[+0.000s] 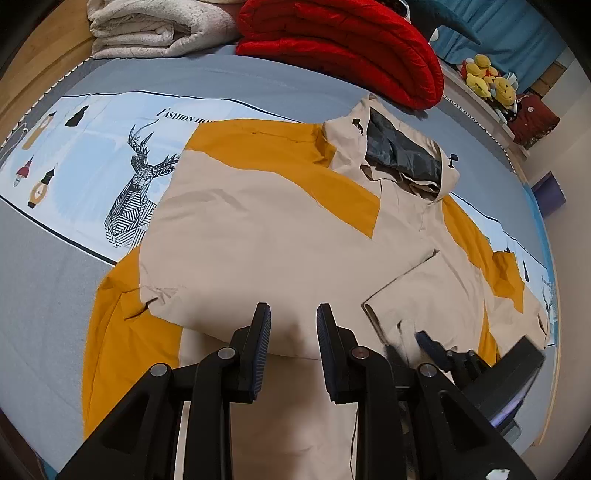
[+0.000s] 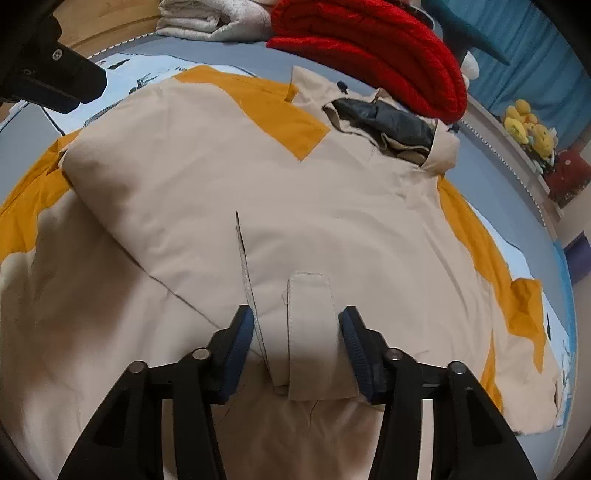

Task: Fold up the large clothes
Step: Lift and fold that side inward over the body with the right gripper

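Jacket (image 1: 266,229) on bedsheet (image 1: 92,155) printed "FASHION", deer graphic (image 1: 136,184) beside

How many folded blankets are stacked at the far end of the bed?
2: a fluffy cream folded blanket at the far left, and a puffy red quilted folded blanket right of it, beyond the beige-and-mustard jacket's hood. Others may be hidden.
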`<state>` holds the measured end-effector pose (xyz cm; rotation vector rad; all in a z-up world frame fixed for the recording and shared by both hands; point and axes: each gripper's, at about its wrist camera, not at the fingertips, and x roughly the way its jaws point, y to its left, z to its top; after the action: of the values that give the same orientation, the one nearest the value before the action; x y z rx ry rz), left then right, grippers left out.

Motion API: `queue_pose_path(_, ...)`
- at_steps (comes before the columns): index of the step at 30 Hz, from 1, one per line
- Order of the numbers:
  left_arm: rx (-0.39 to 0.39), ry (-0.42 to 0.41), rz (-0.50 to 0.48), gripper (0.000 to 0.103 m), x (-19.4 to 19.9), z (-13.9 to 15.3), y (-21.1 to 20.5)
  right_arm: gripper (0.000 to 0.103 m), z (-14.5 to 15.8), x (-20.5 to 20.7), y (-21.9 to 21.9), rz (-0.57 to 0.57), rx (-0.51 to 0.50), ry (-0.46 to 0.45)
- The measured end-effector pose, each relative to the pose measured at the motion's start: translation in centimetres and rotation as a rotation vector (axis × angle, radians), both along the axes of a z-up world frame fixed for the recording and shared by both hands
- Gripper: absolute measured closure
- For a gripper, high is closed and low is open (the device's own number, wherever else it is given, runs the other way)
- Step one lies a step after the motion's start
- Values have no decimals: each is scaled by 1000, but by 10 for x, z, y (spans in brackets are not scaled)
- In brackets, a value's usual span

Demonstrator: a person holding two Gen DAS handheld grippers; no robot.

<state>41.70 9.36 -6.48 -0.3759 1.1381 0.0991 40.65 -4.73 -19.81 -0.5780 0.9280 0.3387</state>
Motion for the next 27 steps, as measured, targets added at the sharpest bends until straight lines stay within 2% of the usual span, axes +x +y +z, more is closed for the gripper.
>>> queue_pose_path(1, 0, -1, -2, 80, 0, 0, 0, 91, 5, 2, -3, -13, 31, -3)
queue_pose_path(2, -1, -2, -2, 80, 0, 0, 1, 94, 9, 3, -3, -19, 68, 2)
queue_pose_path(6, 1, 1, -5, 80, 0, 0, 1, 97, 45, 11, -21, -89, 274, -26)
queue_pose_path(9, 8, 0, -11, 80, 0, 1, -1, 97, 75, 14, -45, -172, 423, -93)
queue_pose_path(13, 15, -1, -9, 80, -1, 0, -2, 97, 92, 24, -94, -391, 554, -174)
queue_pose_path(19, 16, -1, -9, 80, 0, 1, -2, 97, 84, 30, -155, -699, 552, -212)
queue_pose_path(27, 16, 2, -18, 80, 1, 0, -5, 94, 75, 37, -190, -861, 552, -200)
